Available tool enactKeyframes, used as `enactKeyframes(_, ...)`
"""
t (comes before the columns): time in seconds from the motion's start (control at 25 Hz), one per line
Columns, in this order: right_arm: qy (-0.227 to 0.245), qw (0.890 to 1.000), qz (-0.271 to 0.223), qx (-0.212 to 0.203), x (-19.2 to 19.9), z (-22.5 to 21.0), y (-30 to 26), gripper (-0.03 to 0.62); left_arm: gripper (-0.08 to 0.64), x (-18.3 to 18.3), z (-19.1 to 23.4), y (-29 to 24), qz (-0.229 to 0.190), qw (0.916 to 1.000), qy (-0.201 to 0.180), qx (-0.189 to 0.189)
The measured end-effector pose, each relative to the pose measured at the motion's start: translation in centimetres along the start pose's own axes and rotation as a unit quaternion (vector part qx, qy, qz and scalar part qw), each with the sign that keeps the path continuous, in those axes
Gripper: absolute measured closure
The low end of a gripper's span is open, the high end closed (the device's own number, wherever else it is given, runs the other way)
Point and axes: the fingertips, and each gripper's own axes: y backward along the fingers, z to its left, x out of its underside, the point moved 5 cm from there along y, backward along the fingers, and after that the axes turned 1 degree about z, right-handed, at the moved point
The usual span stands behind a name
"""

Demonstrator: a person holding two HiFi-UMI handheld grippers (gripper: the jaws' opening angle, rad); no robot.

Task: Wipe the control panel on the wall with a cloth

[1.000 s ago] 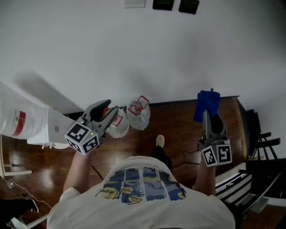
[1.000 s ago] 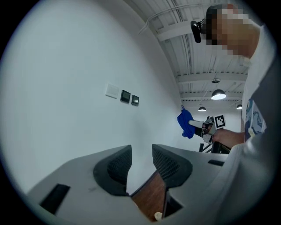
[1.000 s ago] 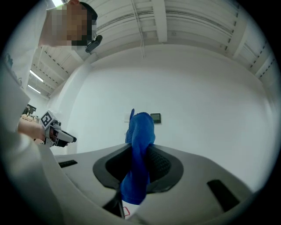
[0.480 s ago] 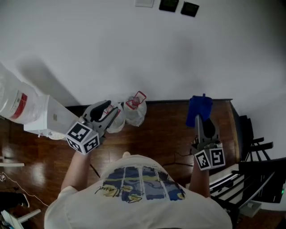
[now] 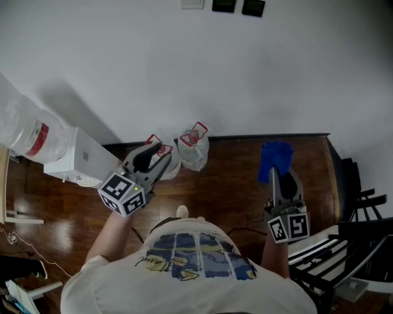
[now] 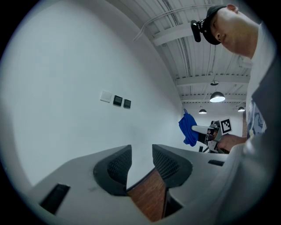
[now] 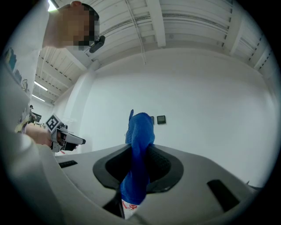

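Observation:
High on the white wall sit two dark control panels beside a white switch plate; the left gripper view shows the dark panels too. My right gripper is shut on a blue cloth, which sticks up out of the jaws and half hides the panels. It is held well below them, off the wall. My left gripper is held at the left, jaws narrowly open around nothing.
A water dispenser with a big bottle stands against the wall at the left. Two bagged bottles rest on the wooden floor by the baseboard. A black chair is at the right.
The head view has shifted a little. My left gripper has moved slightly right and toward the wall. The right gripper, still on the cloth, sits a bit lower in the view.

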Motion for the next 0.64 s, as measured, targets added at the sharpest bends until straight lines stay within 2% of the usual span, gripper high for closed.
enactKeyframes(0.24, -0.005, 1.0, -0.004, -0.012, 0.9, 0.4, 2.2, 0.52, 0.433, 0.7, -2.1, 0.9, -0.007, 0.9998, -0.008, -0.016)
enactKeyframes(0.64, -0.005, 1.0, 0.003, -0.025, 1.0, 1.1, 5.2, 0.52, 0.433, 1.7, -5.1, 2.0, 0.002, 0.9999, -0.007, -0.01)
